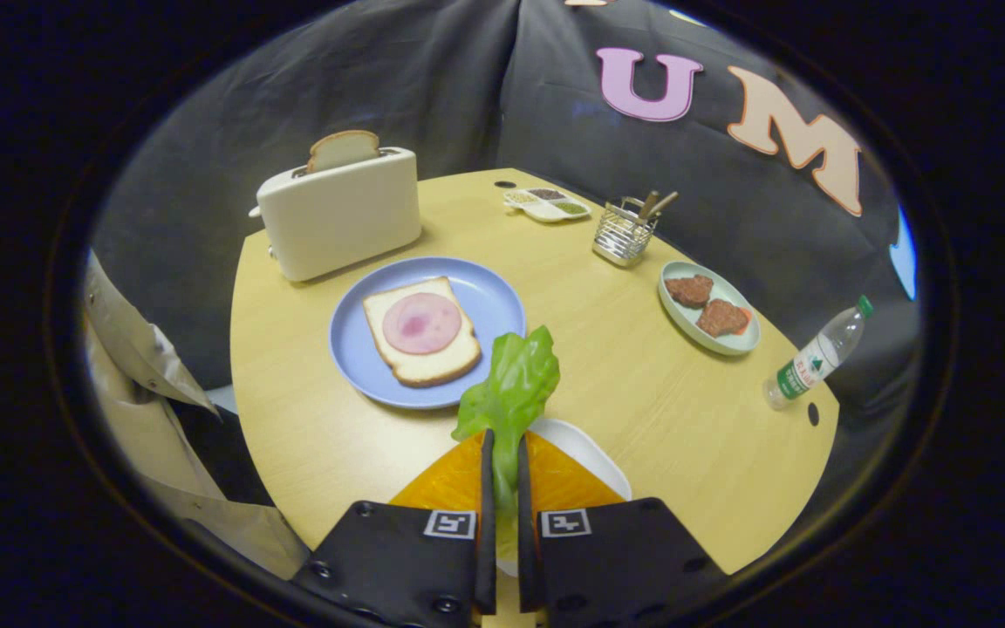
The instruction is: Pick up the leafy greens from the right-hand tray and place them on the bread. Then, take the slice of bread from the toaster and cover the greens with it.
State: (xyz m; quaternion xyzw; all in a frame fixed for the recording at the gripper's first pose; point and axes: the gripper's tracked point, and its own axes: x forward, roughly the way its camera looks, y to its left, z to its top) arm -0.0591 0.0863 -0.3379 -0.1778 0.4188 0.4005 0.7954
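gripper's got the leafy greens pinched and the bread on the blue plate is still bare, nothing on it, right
Not quite. The gripper does pinch the leafy greens, but the bread on the blue plate is not bare: a round pink ham slice lies on it, as the gripper view shows.

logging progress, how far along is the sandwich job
Done: the gripper is shut on the leafy greens, lifted over the white tray. In hand: carrying them toward the bread with ham on the blue plate. Left: placing them, then the toaster slice.
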